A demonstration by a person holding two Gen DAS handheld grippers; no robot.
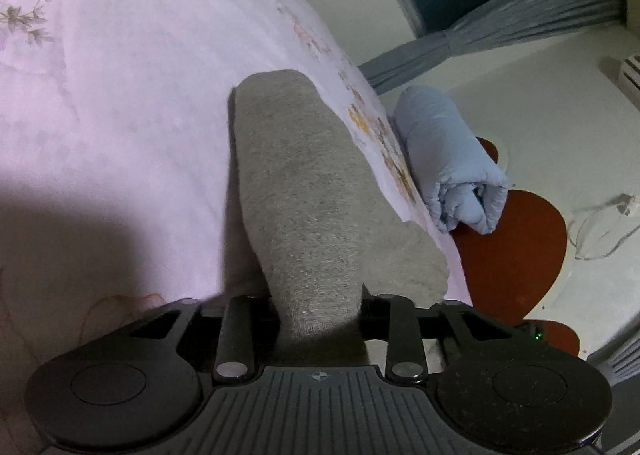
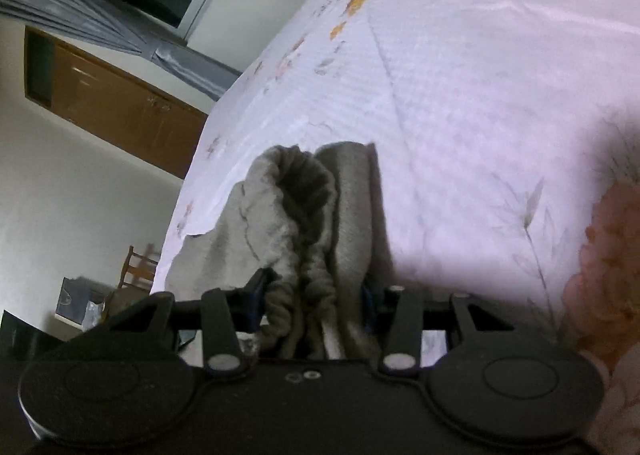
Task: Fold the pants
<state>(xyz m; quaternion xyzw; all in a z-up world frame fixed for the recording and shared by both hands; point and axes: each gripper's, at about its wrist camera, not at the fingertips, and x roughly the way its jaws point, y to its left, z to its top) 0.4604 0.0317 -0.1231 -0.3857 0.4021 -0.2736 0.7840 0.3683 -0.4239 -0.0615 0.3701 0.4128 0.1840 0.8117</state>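
Note:
Grey sweat pants [image 1: 296, 183] lie folded into a long strip near the edge of a bed with a pale lilac flowered sheet [image 1: 120, 95]. In the left wrist view a thick fold runs back between the jaws of my left gripper [image 1: 318, 307]. A dark gap shows beside the cloth and the pads are hidden; the jaws look open around it. In the right wrist view the gathered elastic waistband of the pants [image 2: 280, 215] bunches between the blue pads [image 2: 256, 295] of my right gripper [image 2: 312, 295], which is shut on it, low over the sheet [image 2: 480, 95].
Past the bed edge a rolled light-blue quilt [image 1: 448, 159] rests on a red-brown seat [image 1: 516, 247]. Grey curtains [image 1: 520, 11] hang by a dark window. The right wrist view shows a wooden cabinet [image 2: 120, 103] and a wooden chair [image 2: 138, 267] on the floor.

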